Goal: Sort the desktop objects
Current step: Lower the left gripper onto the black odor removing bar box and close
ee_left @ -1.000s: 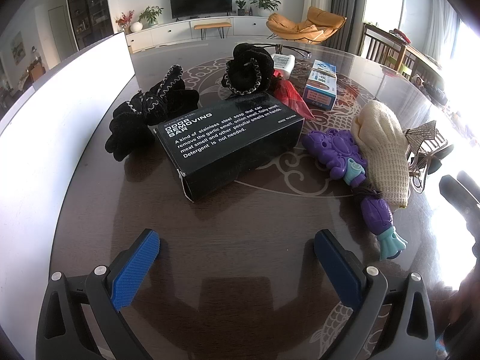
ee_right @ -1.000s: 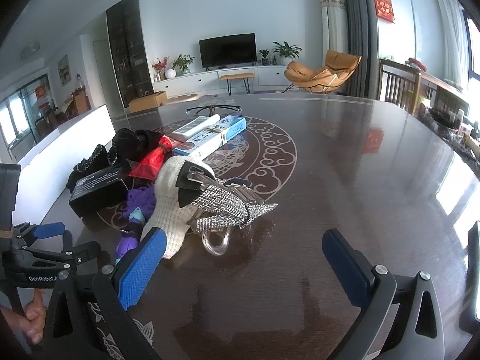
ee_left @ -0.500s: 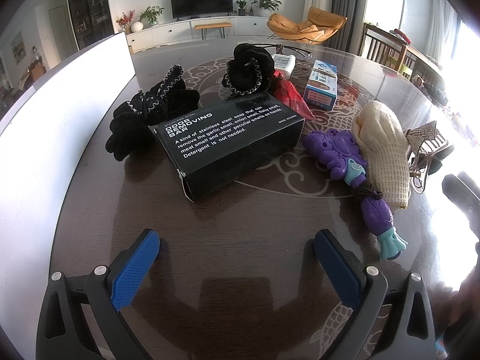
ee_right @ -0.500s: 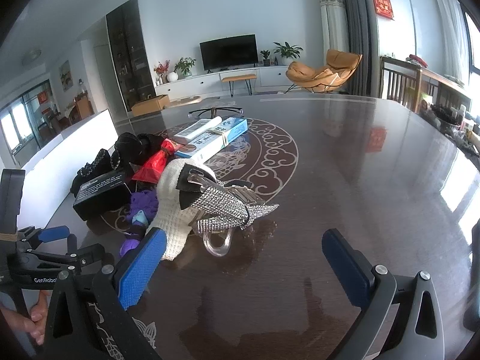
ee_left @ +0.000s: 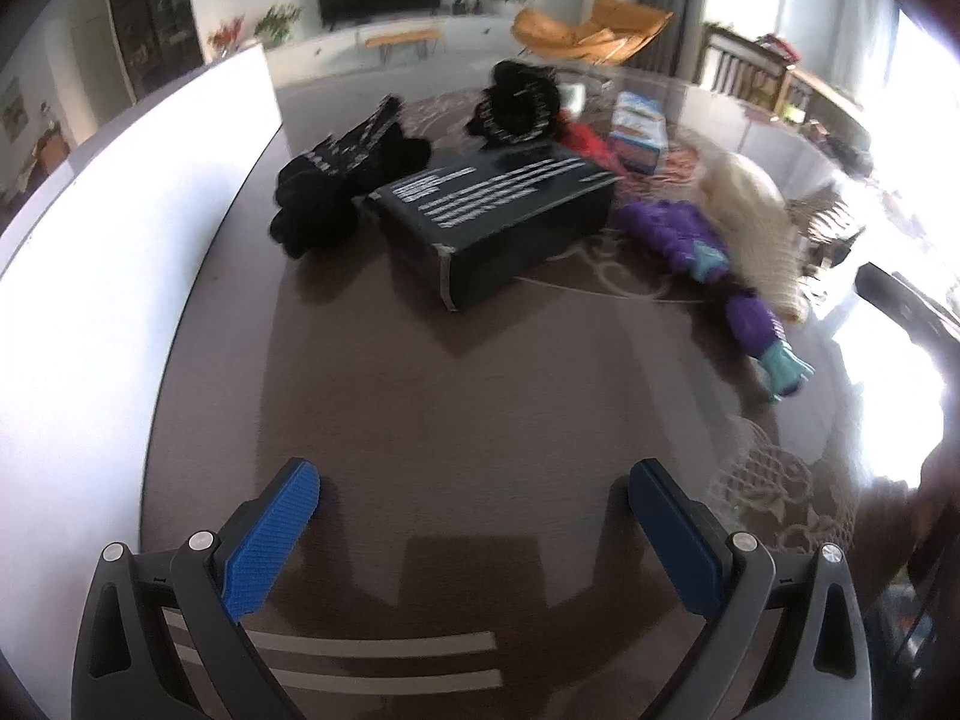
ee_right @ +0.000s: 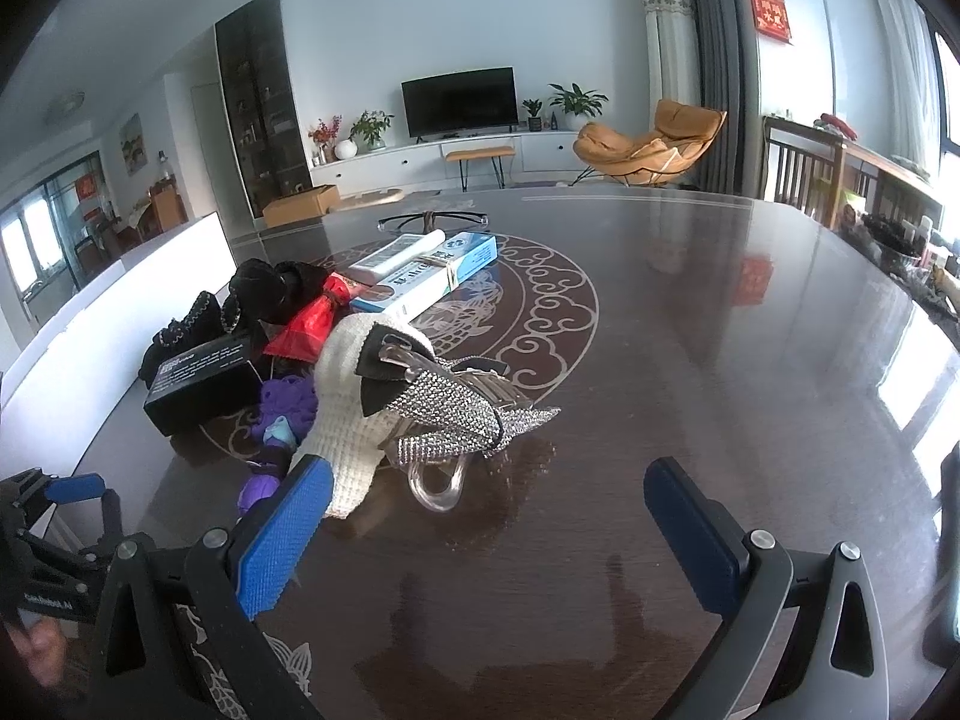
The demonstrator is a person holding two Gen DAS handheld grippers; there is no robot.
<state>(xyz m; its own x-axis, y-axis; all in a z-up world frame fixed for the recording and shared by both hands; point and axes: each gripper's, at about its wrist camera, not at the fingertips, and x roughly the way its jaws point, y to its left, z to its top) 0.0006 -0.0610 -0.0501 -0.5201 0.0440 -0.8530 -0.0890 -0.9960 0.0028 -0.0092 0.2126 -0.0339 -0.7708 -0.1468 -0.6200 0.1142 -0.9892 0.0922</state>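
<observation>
Blue-padded jaws of my left gripper (ee_left: 474, 504) are standing wide apart over bare dark table (ee_left: 480, 396), gripping nothing. My right gripper (ee_right: 489, 516) is likewise spread and empty, hovering just short of the pile. I am seeing the black box (ee_left: 498, 210) with white lettering lying flat ahead of the left gripper, black scrunchies (ee_left: 342, 180) touching its far-left side. A purple toy (ee_left: 708, 252) is lying to its right, beside a cream knit mitt (ee_right: 348, 408). A rhinestone hair clip (ee_right: 456, 414) is resting on the mitt. Left view is motion-blurred, so the box text is unreadable. The toy is mostly hidden behind the mitt in the right view.
</observation>
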